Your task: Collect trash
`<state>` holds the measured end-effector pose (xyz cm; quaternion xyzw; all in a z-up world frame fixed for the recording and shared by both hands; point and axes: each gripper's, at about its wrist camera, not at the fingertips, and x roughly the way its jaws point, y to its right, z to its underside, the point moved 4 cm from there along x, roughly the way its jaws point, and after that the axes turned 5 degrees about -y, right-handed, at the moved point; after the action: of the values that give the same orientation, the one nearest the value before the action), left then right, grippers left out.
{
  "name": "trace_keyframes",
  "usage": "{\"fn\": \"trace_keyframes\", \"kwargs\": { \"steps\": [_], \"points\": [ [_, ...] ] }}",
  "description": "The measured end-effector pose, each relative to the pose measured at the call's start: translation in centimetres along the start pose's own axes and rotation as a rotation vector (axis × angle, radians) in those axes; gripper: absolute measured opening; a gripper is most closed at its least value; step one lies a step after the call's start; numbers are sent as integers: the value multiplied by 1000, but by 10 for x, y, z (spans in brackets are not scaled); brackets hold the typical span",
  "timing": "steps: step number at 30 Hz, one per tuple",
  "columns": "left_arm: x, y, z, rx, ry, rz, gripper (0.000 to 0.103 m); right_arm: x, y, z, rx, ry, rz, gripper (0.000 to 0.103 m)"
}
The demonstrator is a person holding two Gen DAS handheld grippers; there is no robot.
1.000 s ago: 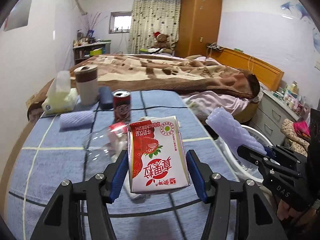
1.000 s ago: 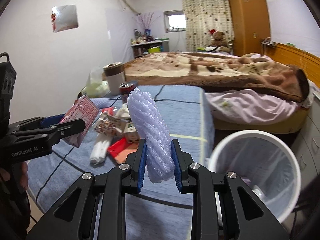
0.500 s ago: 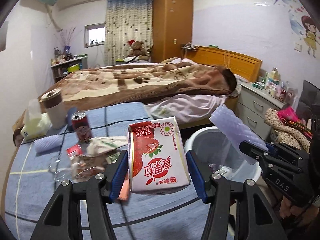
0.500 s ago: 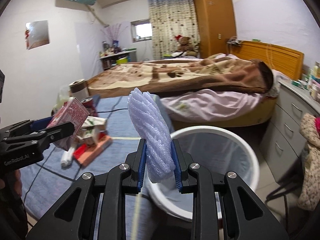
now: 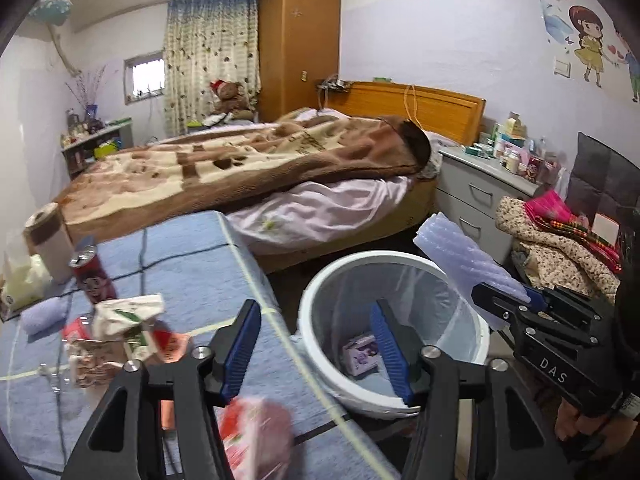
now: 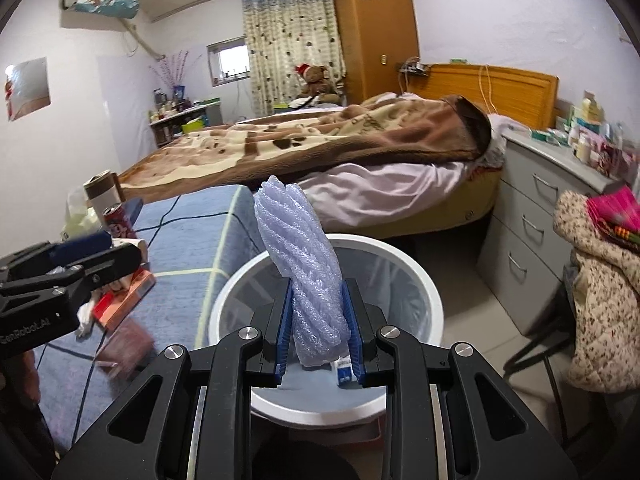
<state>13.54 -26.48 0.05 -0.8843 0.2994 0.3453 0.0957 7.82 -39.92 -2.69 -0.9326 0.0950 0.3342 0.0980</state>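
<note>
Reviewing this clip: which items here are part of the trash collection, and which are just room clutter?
Part of the job:
- white bin
- purple foam wrap, held in the right tool
- blurred red carton falling below the open left tool
- wrapper pile and red can on the blue table

Just lying about:
- teddy bear
- brown blanket
- grey dresser

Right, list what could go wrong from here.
1. The blurred carton under the open left claw appears over the table, beside the bin, and may miss it.
2. The long foam roll in the right claw, over the bin, might catch the rim and tip out.
</note>
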Motion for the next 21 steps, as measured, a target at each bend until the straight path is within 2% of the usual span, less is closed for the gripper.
{"fn": "trace_keyframes", "kwargs": {
  "steps": [4, 6, 11, 21],
  "points": [
    [9, -9, 11, -26, -39, -18, 52, -1, -1, 2, 3, 2, -9, 25],
    [11, -17, 19, -37, -51, -65, 53, 1, -4, 2, 1, 0, -20, 25],
    [11, -37, 39, -75, -84, -70, 61, 3, -6, 4, 0, -2, -39, 25],
    [-4, -53, 51, -97, -69, -52, 64, -1, -11, 4, -7, 5, -43, 25]
  ]
}}
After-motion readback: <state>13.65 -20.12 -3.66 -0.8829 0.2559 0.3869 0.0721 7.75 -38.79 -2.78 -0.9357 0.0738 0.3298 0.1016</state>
